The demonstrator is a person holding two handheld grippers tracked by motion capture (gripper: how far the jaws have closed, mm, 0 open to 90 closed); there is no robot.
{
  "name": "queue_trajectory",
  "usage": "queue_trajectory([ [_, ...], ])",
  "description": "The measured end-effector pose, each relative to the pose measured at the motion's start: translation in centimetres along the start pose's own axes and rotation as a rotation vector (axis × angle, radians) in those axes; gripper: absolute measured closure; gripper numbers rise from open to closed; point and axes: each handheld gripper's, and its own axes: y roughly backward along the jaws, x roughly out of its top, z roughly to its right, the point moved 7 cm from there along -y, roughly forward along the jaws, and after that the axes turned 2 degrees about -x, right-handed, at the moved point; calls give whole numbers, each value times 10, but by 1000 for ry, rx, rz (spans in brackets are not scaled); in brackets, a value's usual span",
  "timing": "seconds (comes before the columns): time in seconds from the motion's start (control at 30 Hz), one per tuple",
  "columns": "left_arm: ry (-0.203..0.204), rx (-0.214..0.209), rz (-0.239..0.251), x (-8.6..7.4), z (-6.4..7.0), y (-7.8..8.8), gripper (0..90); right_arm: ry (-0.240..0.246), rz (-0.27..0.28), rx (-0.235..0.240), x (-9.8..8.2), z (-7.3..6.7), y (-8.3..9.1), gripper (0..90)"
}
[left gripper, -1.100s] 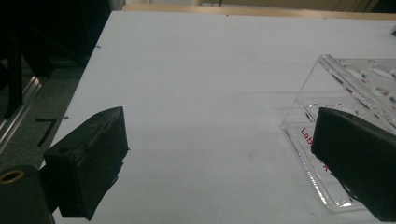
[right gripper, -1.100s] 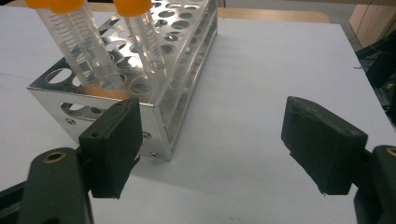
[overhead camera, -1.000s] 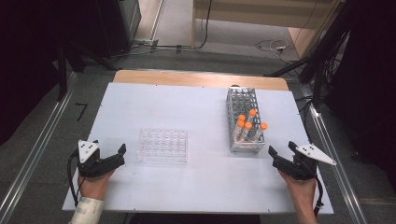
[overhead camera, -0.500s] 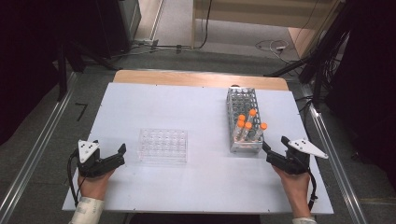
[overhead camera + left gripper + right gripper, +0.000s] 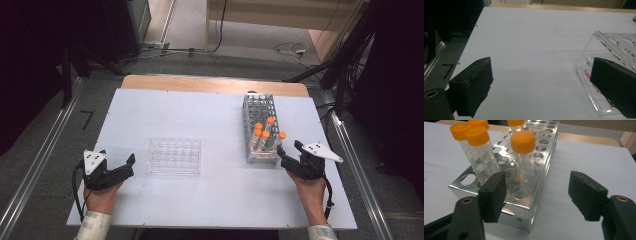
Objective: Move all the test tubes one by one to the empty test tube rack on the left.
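From the high view, the right gripper sits at the near end of a shiny perforated metal rack that carries clear tubes with orange caps. Its jaws have just been closing, stand partly apart and hold nothing. The left gripper rests low on the smooth white table, jaws spread and empty, with a clear plastic well plate just beyond its tip. Bare tabletop runs wide between the two hands and ahead of the plate; the table's front edge lies close behind both wrists.

In the left gripper view, the two blocky matt black jaws stand far apart over bare table. The plate's clear square corner with red lettering lies partly behind the right-hand jaw; the table's left edge drops away just outside the other.

In the right gripper view, the rack's folded metal corner stands just ahead between the jaws, nearer the left one, untouched. The nearest tube rises upright from a round hole.
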Motion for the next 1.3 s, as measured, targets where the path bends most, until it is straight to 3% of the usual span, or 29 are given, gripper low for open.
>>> queue_trajectory([
  [0.3,1,0,0,0,-1,0,47,16,13,19,6,-3,-12,514],
  [0.5,0,-1,1,0,0,0,47,46,34,16,6,-8,-18,585],
  [0.9,1,-3,-1,0,0,0,47,54,31,6,5,-10,-27,709],
  [1.07,1,-1,0,0,0,1,47,47,55,10,11,-9,-21,710],
  [1.3,-5,-7,5,1,1,1,47,35,135,18,32,-10,1,710],
])
